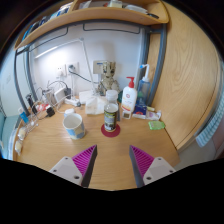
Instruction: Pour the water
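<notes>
The gripper's (112, 160) two fingers, each with a magenta pad (82, 158), stand wide apart with nothing held between them, above a light wooden table (60, 148). Beyond them, well apart from the fingertips, a white ceramic mug (74, 124) sits beside a dark-lidded glass jar (110, 118) resting on a red round coaster (110, 131). Farther back, near the wooden side panel, stands a white plastic pump bottle (129, 97).

wooden table (60, 148) – smooth, glossy white mug (74, 124)

Mug (74, 124) left of jar (110, 117)
</notes>
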Demonstrator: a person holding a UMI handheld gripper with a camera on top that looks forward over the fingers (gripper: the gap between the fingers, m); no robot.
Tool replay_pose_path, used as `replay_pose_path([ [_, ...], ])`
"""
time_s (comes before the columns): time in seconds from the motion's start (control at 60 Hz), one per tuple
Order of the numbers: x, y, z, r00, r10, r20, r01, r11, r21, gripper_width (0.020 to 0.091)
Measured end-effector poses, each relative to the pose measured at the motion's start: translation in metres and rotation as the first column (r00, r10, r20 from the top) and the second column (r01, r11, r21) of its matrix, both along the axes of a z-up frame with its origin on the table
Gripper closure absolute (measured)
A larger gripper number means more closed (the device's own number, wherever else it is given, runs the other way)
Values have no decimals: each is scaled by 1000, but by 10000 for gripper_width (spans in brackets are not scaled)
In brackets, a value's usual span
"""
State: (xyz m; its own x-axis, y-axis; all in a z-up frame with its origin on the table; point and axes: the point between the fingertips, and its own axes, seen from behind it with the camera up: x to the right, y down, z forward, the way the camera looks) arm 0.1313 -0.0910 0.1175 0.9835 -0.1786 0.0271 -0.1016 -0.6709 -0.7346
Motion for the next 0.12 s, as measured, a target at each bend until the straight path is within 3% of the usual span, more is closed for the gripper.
replay_pose_path([
  [0.117, -3, 3, 8, 1000, 13, 13, -13, 1000, 15, 469],
])
